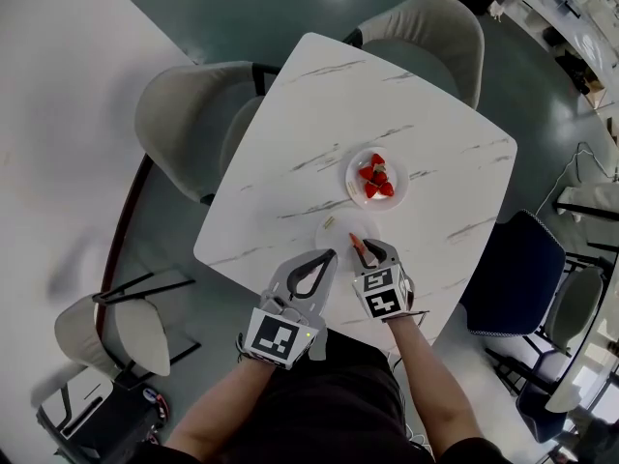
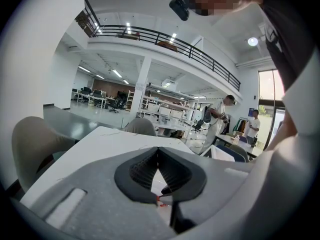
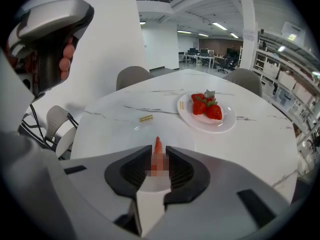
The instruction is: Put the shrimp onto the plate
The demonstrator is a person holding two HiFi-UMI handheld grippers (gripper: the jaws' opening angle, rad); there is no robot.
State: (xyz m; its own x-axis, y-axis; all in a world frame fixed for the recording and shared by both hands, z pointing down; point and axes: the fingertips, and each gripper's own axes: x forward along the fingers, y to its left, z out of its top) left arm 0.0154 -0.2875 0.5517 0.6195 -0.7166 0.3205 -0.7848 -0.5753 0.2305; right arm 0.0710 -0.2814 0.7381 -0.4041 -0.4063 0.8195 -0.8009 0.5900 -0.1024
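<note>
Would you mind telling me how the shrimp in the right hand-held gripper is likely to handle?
The shrimp looks thin, so probably light. It stands straight out of the right hand-held gripper, so likely stiff. Its tapered shape might slip.

On the square white marble table [image 1: 290, 143], the round white plate [image 1: 398, 199] of red strawberries [image 1: 376, 179] is set centrally. A second, bare white plate [image 1: 337, 233] is placed at its 7 o'clock, and the orange shrimp [image 1: 358, 246] is held over that plate's 5 o'clock edge.

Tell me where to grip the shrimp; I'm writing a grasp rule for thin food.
Mid-body, across its narrow sides, coming in from its near end as the right gripper does. The shrimp is long and thin and points away along the jaws, so a sideways pinch probably holds best.
</note>
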